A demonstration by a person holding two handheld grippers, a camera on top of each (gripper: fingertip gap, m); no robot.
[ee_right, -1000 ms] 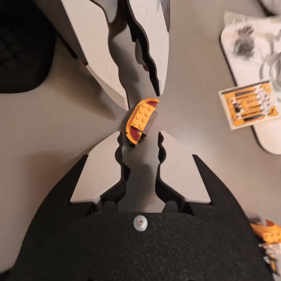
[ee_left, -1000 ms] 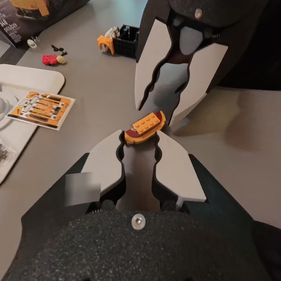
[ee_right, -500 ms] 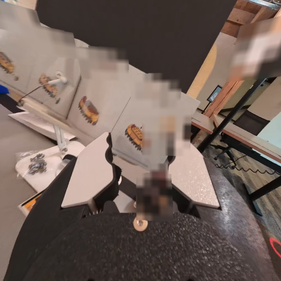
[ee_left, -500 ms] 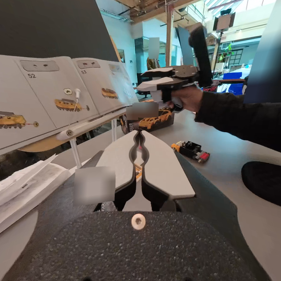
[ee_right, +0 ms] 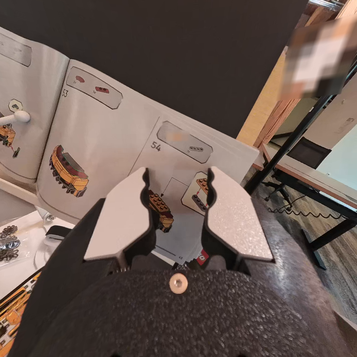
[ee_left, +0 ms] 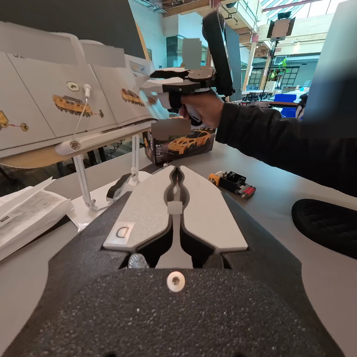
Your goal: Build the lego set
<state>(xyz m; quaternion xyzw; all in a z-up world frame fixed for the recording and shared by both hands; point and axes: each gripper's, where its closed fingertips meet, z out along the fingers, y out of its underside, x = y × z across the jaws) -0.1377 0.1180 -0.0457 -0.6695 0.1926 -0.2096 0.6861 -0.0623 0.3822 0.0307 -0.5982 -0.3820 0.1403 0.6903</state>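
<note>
My left gripper (ee_left: 176, 170) is shut and held low over the grey table (ee_left: 270, 222). A thin pink sliver shows between its tips; I cannot tell what it is. My right gripper (ee_right: 177, 170) is open and empty, raised in front of the open instruction booklet (ee_right: 96, 144), tips close to its right-hand page. It also shows in the left wrist view (ee_left: 147, 82), held by a hand at the booklet's (ee_left: 58, 87) right edge. A partly built black and orange lego chassis (ee_left: 231, 181) lies on the table beyond my left gripper.
The booklet rests on a white stand (ee_left: 81, 173). The lego box (ee_left: 179, 143) stands behind it. A stack of folded paper (ee_left: 25, 212) lies left, a black pad (ee_left: 328, 228) right. Bags of small parts (ee_right: 9, 243) and a sticker sheet (ee_right: 11, 309) lie below the booklet. My hands' fingertips stand some 30 cm from each other.
A second ago both grippers were open, low over an orange lego piece on the table. Both have lifted; the left has shut, and the right has moved up to the booklet page.
</note>
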